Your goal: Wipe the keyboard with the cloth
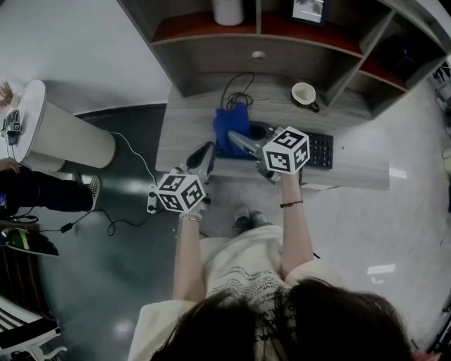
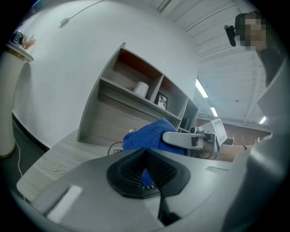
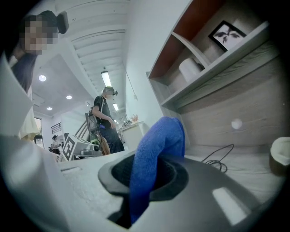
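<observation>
The only markings are the black-and-white square patterns on each gripper's cube. The print on the person's pale shirt is too small to read.

The black keyboard (image 1: 321,150) lies flat near the front edge of the grey wood-grain desk (image 1: 184,137), with its long axis running along that edge, left to right. Only its right end shows clearly. The right gripper (image 1: 238,141) reaches across its middle, and the bunched blue terry cloth (image 1: 229,125) covers its left end. I cannot tell whether the cloth touches the keys.

The right gripper's jaws are pinched on the cloth, and a thick fold rises between the black pads and arches forward. The left gripper (image 1: 208,151) hovers at the desk's front edge, just left of the cloth. Its ribbed pads meet at the tips with nothing between them.

A looped black cable (image 1: 239,89) lies behind the cloth, and a white cup (image 1: 304,93) stands further right. In the shelf unit above are a white paper roll (image 1: 227,10) and a small framed picture (image 1: 308,8). A white cylindrical stand (image 1: 63,134) stands on the floor to the left of the desk. Another person (image 3: 105,120) stands further back in the room.
</observation>
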A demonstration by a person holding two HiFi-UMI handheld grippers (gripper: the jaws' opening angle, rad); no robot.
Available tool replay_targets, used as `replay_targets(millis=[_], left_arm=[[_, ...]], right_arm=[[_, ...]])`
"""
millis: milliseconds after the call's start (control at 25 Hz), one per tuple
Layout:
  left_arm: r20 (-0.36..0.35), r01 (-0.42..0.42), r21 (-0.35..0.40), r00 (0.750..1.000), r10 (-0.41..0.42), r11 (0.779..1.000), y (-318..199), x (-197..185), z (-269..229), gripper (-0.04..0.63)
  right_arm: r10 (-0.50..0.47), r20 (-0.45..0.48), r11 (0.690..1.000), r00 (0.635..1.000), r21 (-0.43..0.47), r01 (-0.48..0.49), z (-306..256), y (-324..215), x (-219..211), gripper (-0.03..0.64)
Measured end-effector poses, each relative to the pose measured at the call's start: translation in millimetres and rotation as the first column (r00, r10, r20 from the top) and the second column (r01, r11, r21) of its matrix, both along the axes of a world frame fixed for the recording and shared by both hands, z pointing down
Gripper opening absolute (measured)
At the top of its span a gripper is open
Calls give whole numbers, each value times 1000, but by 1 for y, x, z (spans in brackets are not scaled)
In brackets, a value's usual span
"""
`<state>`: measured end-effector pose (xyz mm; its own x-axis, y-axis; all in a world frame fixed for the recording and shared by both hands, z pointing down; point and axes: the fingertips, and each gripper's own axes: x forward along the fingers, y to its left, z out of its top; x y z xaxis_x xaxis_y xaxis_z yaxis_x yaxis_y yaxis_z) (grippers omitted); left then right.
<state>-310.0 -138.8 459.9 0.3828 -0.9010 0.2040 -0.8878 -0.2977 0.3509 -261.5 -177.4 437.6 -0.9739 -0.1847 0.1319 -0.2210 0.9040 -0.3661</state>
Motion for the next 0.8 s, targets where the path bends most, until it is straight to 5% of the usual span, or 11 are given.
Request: replay_targets(millis=[800], left_arm=[[61, -78, 134, 996, 70, 988, 5, 38, -61, 3]], right_arm=[[3, 76, 990, 997, 139, -14, -62, 14, 32, 58]])
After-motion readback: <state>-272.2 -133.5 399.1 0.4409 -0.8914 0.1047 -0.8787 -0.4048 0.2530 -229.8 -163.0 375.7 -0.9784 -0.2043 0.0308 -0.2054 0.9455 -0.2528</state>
